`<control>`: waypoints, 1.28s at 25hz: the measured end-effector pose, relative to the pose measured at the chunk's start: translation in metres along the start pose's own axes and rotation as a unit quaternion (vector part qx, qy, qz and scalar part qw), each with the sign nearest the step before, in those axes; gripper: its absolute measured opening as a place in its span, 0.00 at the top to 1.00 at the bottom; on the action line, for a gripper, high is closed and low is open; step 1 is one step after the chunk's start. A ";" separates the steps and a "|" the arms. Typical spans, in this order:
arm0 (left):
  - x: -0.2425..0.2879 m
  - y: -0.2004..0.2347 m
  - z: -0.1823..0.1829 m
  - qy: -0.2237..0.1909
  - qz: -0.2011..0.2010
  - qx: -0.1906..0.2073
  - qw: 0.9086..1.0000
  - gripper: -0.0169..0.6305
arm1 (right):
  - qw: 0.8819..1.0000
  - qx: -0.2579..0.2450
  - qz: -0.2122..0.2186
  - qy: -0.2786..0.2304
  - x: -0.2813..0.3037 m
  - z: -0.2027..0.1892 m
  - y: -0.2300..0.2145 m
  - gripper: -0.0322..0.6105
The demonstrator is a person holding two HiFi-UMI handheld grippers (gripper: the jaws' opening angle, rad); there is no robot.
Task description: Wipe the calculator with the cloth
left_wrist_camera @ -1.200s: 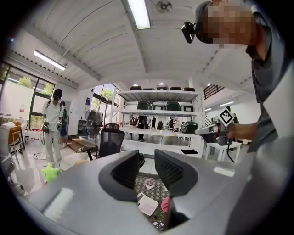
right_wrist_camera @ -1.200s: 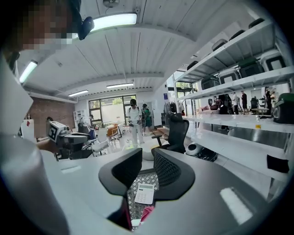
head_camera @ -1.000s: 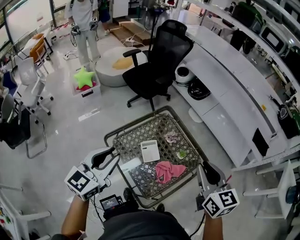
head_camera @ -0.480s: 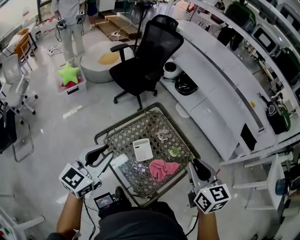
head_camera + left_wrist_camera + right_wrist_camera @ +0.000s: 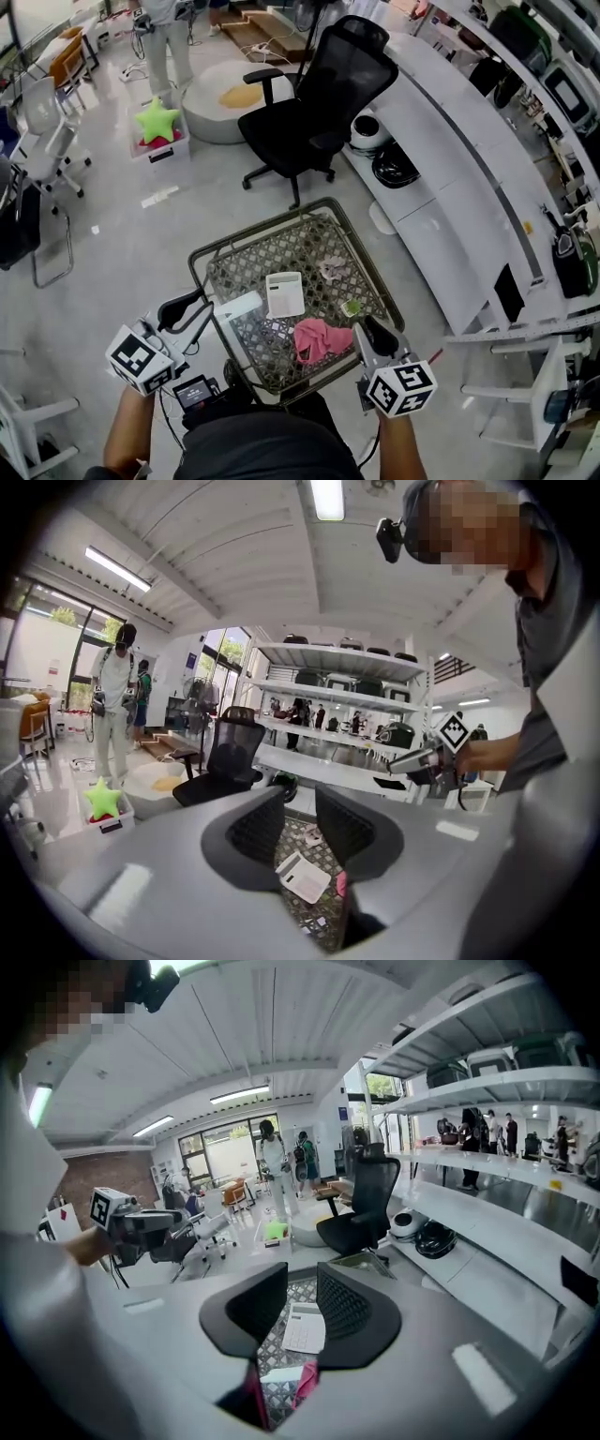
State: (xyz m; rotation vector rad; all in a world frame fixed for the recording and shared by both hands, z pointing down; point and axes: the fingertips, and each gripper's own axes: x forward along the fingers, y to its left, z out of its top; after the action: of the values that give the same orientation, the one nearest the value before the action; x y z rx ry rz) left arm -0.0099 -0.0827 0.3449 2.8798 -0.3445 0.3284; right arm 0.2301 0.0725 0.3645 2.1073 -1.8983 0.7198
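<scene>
Right tool (image 5: 373, 330) is the one that matters here. Its jaws have just been easing apart to a narrow gap with nothing between them, so it's released and empty. Down its own view I get the pink cloth (image 5: 319, 339) low in that gap and the calculator (image 5: 284, 294) beyond it, so the three roughly line up.

From the head view the cloth sits just beside the tool's tips, in toward the middle of the bench (image 5: 202, 258). It's crumpled and spread more sideways than deep. The calculator lies flat past it, near but apparently not touching, long side running away from me.

Left tool (image 5: 180, 311) is also released and empty. It's off the bench's left edge, with a white card (image 5: 239, 307) between it and the calculator, so it's farther from the cloth.

I reckon it's a right-hand pick, a short reach down and inward.
</scene>
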 end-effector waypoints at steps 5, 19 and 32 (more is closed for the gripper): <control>0.011 -0.006 0.005 -0.026 0.042 -0.021 0.999 0.81 | 0.998 -0.003 0.041 0.045 0.039 -0.026 -0.028 0.82; 0.025 0.001 -0.038 0.017 0.118 -0.062 0.991 0.81 | 0.972 0.014 0.095 0.216 0.134 -0.175 -0.054 0.73; 0.012 0.007 -0.073 0.038 0.139 -0.086 0.986 0.81 | 0.924 -0.020 0.087 0.372 0.163 -0.325 -0.052 0.59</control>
State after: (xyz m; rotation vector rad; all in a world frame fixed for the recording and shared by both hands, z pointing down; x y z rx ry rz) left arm -0.0147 -0.0744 0.4185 2.6415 -0.7259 0.4307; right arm 0.2198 0.0909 0.7309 1.3379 -1.6290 1.2770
